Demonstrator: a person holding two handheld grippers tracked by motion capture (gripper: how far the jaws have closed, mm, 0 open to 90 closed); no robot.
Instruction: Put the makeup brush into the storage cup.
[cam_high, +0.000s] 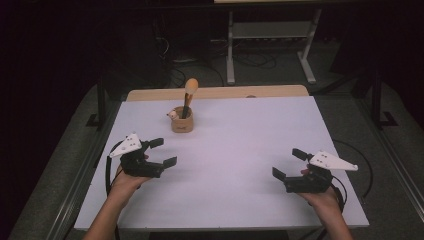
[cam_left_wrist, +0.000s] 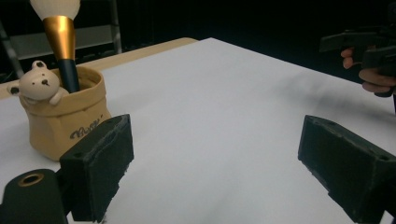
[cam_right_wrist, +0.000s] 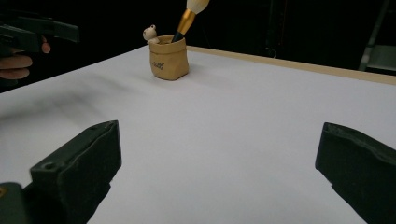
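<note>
In the high view, the left gripper (cam_high: 161, 152) sits low over the white counter (cam_high: 235, 145) with its jaws spread apart and nothing between them. It is near the tan pot (cam_high: 182, 122), which stands just beyond it toward the far left of the counter. Of the two grippers this is the closer one, so it looks best placed for a reach to the pot. The right gripper (cam_high: 289, 164) hangs well apart from the pot on the other side, its jaws also wide and empty, likely waiting. The pot stands upright and holds a brush (cam_high: 189, 96), handle down and pale head up, leaning a little. A small bear figure (cam_high: 173, 114) sits at the pot's rim.

In the left gripper view, the two black jaws stand far apart with bare counter (cam_left_wrist: 224, 116) between them. The pot (cam_left_wrist: 65, 122) is just beyond the left-hand jaw, not touching it. The brush (cam_left_wrist: 60, 39) rises from inside it, dark handle in the pot, gold collar above, white head at the top edge. The bear figure (cam_left_wrist: 39, 86) peeks over the rim beside the handle. The other gripper (cam_left_wrist: 366, 46) shows far off at the right, in a hand.

In the right gripper view, the jaws are again wide apart and hold nothing. The pot (cam_right_wrist: 169, 59) stands well off across the counter (cam_right_wrist: 243, 112), with the brush (cam_right_wrist: 189, 18) slanting out of it and the bear figure (cam_right_wrist: 150, 33) on its rim.
</note>
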